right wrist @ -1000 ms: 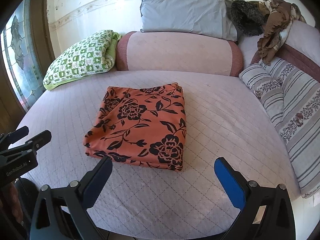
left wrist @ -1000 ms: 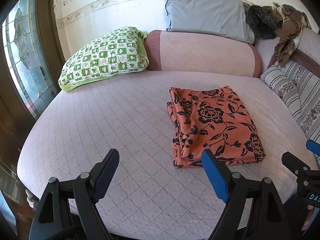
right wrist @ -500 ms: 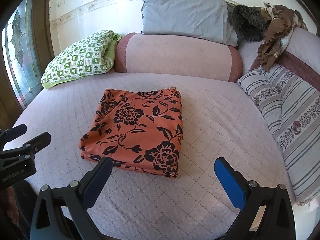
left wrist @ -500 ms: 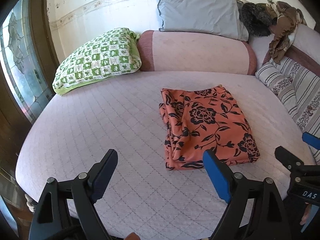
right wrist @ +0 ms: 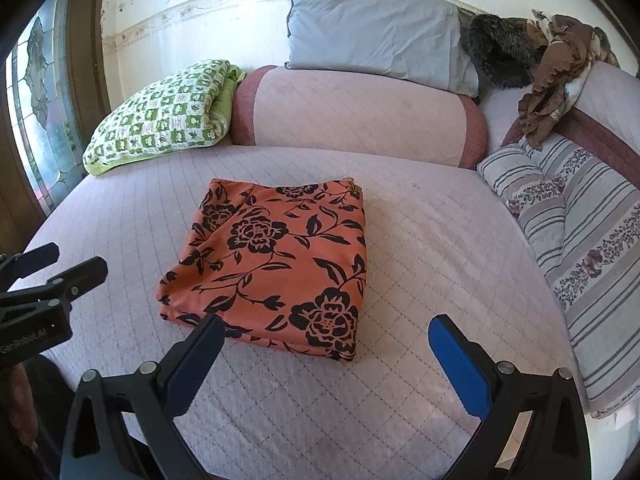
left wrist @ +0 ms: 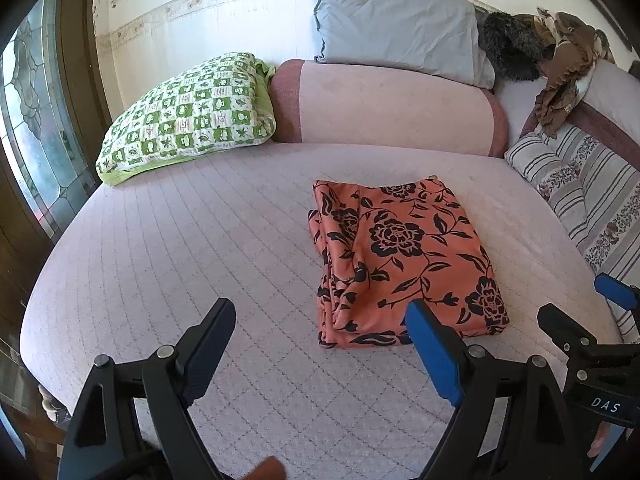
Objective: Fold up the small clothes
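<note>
A big bed with a pale pink quilted cover fills the room, with a white wall and a stained glass window behind it.

The left gripper hangs over the near part of the bed, its 2 fingers spread wide and holding nothing. The right gripper hangs over the near edge too, also spread wide and holding nothing. In the left wrist view the right gripper shows at the far right edge.

The orange cloth with black flowers is folded into 1 neat flat square. It lies on the middle of the bed, just past the tips of both grippers. Neither gripper touches it, and nothing lies between them and the cloth.

Behind the cloth, 1 long pink bolster lies along the wall. 1 grey pillow leans above the bolster. 1 green and white checked pillow sits to the left of the bolster. To the right of the cloth lies 1 striped cushion. Past that, in the corner, sit 1 dark furry thing and 1 heap of brown clothes.
</note>
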Action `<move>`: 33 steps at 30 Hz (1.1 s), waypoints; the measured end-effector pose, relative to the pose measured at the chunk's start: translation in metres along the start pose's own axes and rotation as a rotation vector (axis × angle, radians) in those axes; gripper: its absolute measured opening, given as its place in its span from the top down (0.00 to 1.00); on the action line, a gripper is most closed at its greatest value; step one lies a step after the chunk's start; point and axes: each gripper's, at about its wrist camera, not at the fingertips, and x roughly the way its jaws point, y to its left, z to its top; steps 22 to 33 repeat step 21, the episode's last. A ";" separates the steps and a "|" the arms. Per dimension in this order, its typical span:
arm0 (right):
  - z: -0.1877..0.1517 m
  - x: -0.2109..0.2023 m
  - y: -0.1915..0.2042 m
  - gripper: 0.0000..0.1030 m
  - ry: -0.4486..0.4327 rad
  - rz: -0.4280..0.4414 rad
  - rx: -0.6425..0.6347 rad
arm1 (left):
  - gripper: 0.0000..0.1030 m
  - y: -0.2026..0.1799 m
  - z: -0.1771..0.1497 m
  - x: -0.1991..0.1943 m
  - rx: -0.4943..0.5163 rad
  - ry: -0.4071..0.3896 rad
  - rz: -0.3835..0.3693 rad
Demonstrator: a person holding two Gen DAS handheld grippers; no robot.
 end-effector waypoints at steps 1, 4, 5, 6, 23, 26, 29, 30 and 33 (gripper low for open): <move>0.001 0.000 0.000 0.00 -0.001 -0.002 -0.003 | 0.15 0.000 0.001 0.000 0.000 -0.001 0.002; 0.003 0.002 0.001 0.00 -0.001 -0.007 -0.010 | 0.15 -0.002 0.004 0.002 0.004 -0.003 -0.006; 0.004 0.003 0.001 0.00 0.000 -0.006 -0.011 | 0.15 -0.002 0.005 0.003 0.005 0.000 -0.009; 0.005 0.003 0.001 0.00 0.000 -0.006 -0.013 | 0.15 -0.002 0.006 0.004 0.004 0.001 -0.013; 0.018 0.011 0.003 0.00 -0.006 0.004 -0.015 | 0.05 -0.008 0.025 0.002 0.018 -0.055 -0.014; 0.018 0.011 0.003 0.00 -0.006 0.004 -0.015 | 0.05 -0.008 0.025 0.002 0.018 -0.055 -0.014; 0.018 0.011 0.003 0.00 -0.006 0.004 -0.015 | 0.05 -0.008 0.025 0.002 0.018 -0.055 -0.014; 0.018 0.011 0.003 0.00 -0.006 0.004 -0.015 | 0.05 -0.008 0.025 0.002 0.018 -0.055 -0.014; 0.018 0.011 0.003 0.00 -0.006 0.004 -0.015 | 0.05 -0.008 0.025 0.002 0.018 -0.055 -0.014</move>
